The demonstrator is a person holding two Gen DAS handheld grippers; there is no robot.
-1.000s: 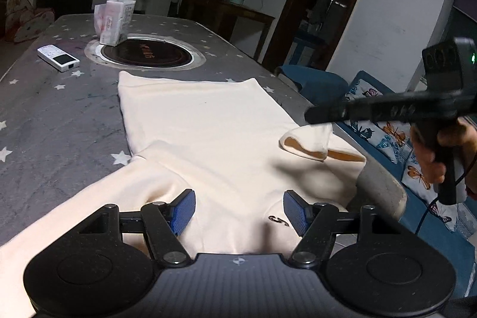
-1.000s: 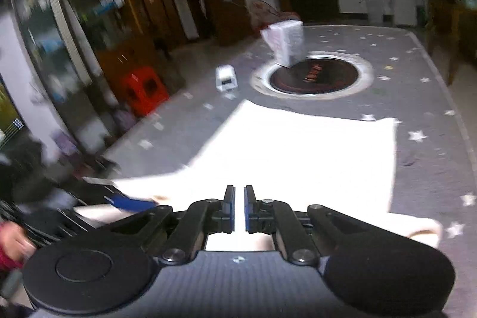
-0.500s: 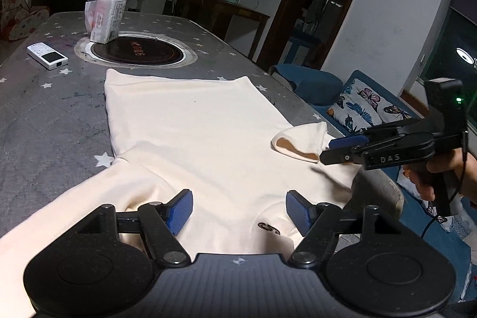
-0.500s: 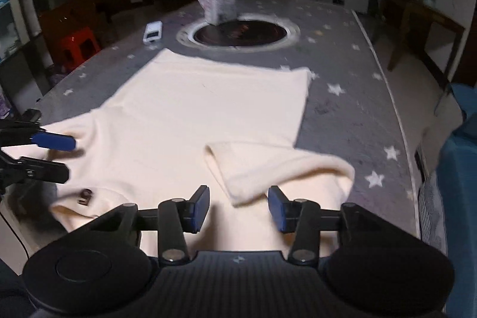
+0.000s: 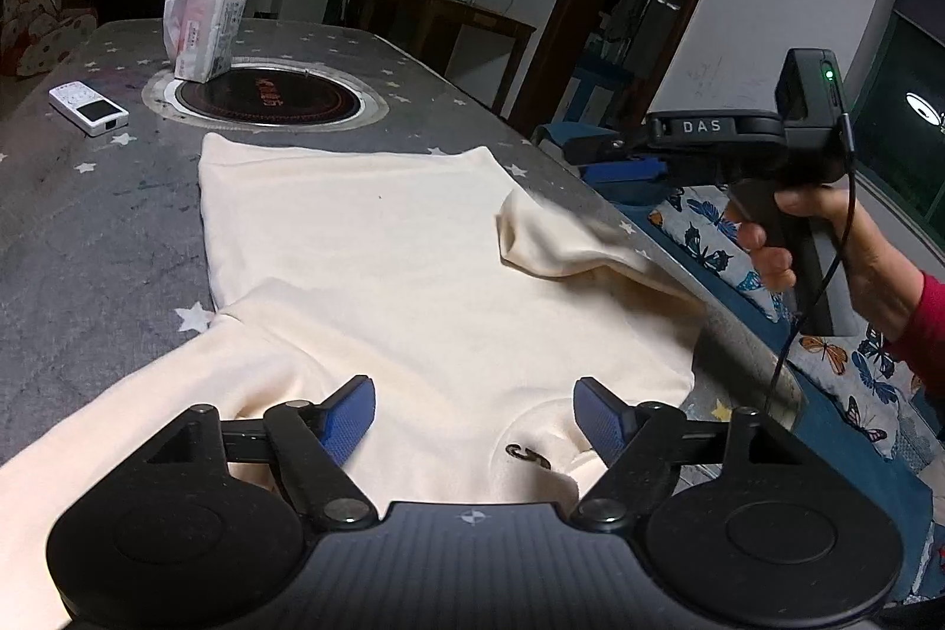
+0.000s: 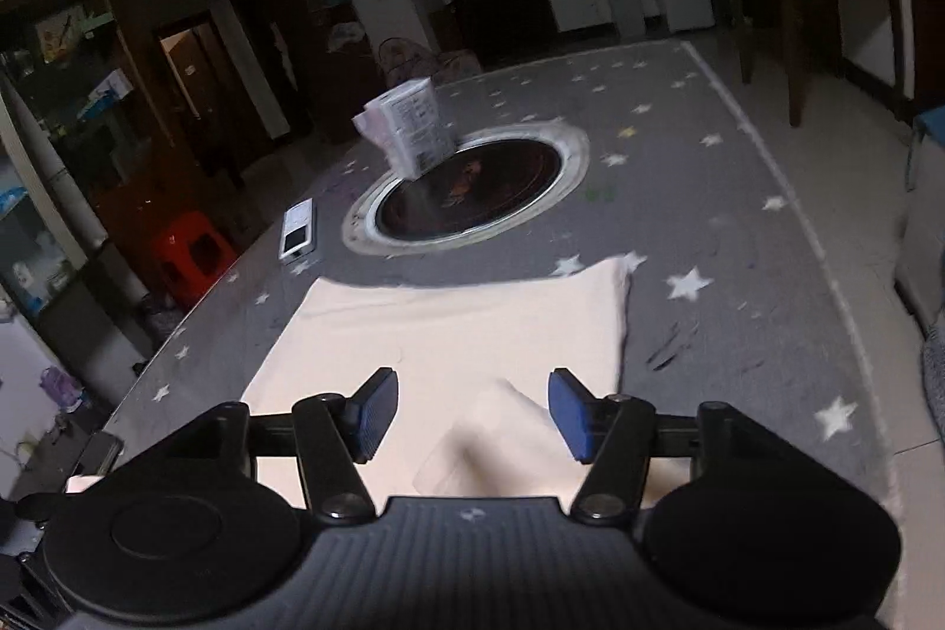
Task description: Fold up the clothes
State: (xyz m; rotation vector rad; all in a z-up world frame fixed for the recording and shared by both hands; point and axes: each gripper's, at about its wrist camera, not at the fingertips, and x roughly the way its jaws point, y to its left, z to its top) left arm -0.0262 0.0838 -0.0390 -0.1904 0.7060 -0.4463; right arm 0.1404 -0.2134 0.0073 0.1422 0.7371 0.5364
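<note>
The cream sweater point(image 5: 378, 264) lies flat on the star-patterned counter point(image 5: 88, 228), its right sleeve point(image 5: 567, 246) folded inward at 2 o'clock. Both the left hand-held gripper point(image 5: 474, 408) and right hand-held gripper point(image 6: 471, 411) hang apart, empty. Next, probably, grasp the left sleeve at 8 o'clock.

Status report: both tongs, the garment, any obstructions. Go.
Left tongs open, over the collar. Right tongs open, above the folded-in sleeve. Cream sweater flat on the table. Remote, tissue pack beyond.
</note>
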